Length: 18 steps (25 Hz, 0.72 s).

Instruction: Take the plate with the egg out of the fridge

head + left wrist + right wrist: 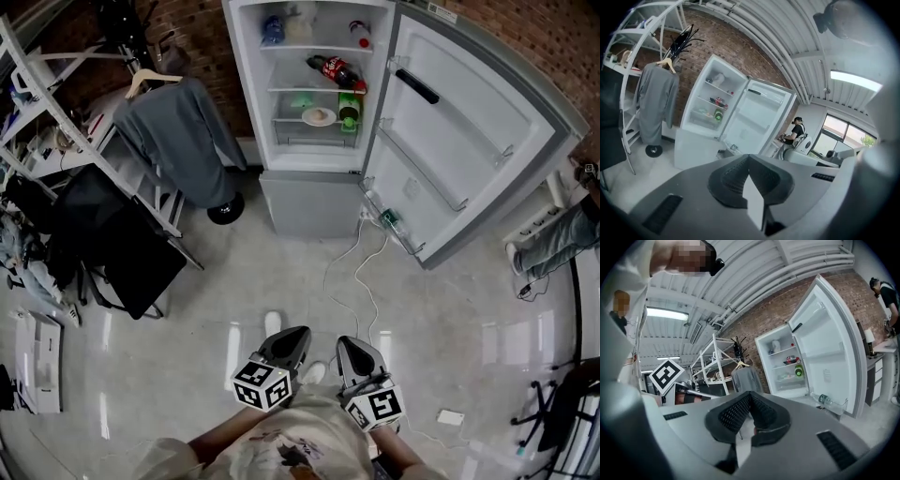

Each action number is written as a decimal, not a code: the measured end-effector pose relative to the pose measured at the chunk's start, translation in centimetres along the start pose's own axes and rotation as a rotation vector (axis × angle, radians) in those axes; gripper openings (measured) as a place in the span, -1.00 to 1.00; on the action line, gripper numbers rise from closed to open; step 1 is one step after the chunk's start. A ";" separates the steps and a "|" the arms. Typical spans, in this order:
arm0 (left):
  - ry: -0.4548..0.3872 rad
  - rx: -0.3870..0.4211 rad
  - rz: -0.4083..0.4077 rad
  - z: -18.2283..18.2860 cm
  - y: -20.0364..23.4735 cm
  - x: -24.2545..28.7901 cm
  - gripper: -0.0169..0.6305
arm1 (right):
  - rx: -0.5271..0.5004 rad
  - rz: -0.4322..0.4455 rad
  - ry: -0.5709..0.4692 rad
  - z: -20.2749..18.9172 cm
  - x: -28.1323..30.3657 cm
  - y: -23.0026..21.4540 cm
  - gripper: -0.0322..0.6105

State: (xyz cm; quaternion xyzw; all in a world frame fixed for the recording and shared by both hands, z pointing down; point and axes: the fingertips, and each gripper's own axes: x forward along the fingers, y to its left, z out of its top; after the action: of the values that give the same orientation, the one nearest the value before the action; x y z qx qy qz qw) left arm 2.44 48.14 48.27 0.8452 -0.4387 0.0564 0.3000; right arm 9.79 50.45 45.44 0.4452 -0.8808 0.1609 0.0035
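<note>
Left gripper (289, 343) and right gripper (358, 352) hang closed, empty, near; next likely approaching the far fridge (309, 192), opening for the plate (319, 117).

I am looking across a pale, glossy floor (281, 272) that is reflecting the lamps in bright streaks. A red brick wall (525, 28) is running along the far side. On the left a white metal rack (56, 108) is holding clutter, and a grey garment (178, 131) is hanging from a hanger beside it. White cables (361, 267) are trailing over the floor. Overhead a ribbed white ceiling (787, 28) is carrying a glowing strip light (855, 79), and a window (839, 133) is letting in daylight at the far right.
</note>
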 end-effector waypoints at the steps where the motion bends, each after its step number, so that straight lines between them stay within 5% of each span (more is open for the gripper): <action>1: -0.001 -0.006 -0.003 0.3 0.0 0.1 -0.92 | 0.013 0.011 0.016 -0.2 0.3 0.0 -0.88; 6: -0.032 -0.012 -0.001 2.4 1.9 0.4 -0.92 | -0.021 0.051 0.051 -0.1 3.0 0.7 -0.88; 12: -0.045 -0.051 -0.016 5.0 6.5 2.1 -0.92 | -0.151 0.227 0.195 -1.4 9.0 3.7 -0.88; 18: -0.018 -0.051 -0.026 9.1 13.7 4.3 -0.92 | -0.154 0.145 0.196 0.6 16.6 1.8 -0.88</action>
State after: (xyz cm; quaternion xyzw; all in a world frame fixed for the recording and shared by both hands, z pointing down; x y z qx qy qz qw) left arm -7.08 34.06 48.65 0.8434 -0.4316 0.0340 0.3182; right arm -1.52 38.29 46.89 0.3611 -0.9158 0.1353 0.1120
